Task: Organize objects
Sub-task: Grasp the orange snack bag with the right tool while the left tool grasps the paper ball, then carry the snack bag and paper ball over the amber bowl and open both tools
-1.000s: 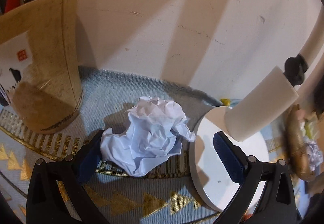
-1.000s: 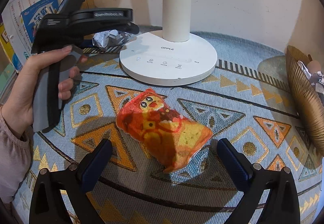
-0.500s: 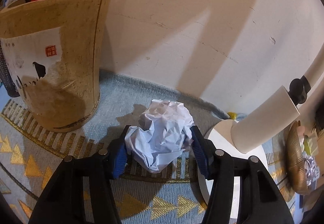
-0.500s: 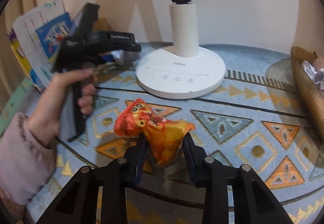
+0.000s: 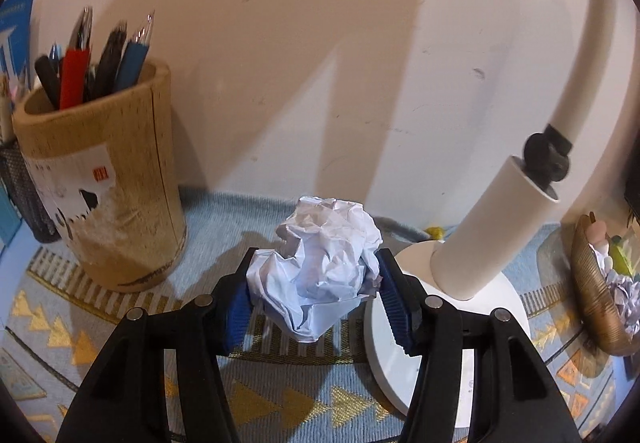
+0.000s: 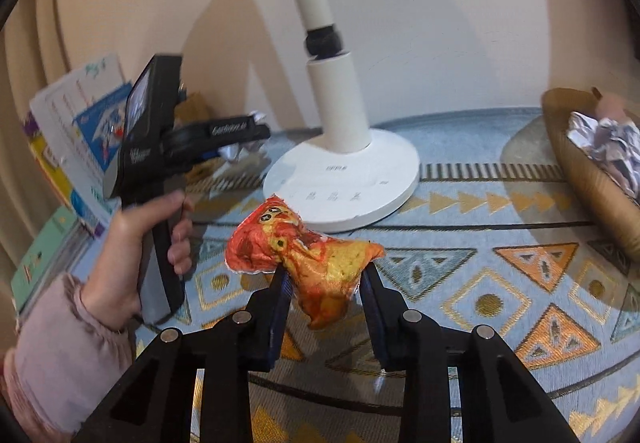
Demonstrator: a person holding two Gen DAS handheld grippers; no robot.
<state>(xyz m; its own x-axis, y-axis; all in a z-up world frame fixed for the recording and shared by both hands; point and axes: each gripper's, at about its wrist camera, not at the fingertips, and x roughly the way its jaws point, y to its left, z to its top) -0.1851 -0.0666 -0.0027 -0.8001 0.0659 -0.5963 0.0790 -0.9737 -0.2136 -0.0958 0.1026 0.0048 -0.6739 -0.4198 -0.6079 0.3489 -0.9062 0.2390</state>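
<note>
- Left gripper (image 5: 314, 293): jaws clamped on the crumpled paper ball (image 5: 320, 267), held clear of the patterned mat (image 5: 280, 403) between the wooden pen holder (image 5: 100, 203) and the lamp base (image 5: 384, 355).
- Right gripper (image 6: 324, 295): jaws pinched on the orange snack wrapper (image 6: 308, 255), raised in front of the lamp base.
- Gold basket (image 6: 592, 179): at the right edge, already holding foil scraps; probably the destination for both pieces of litter, which would explain the lifted holds.
</note>
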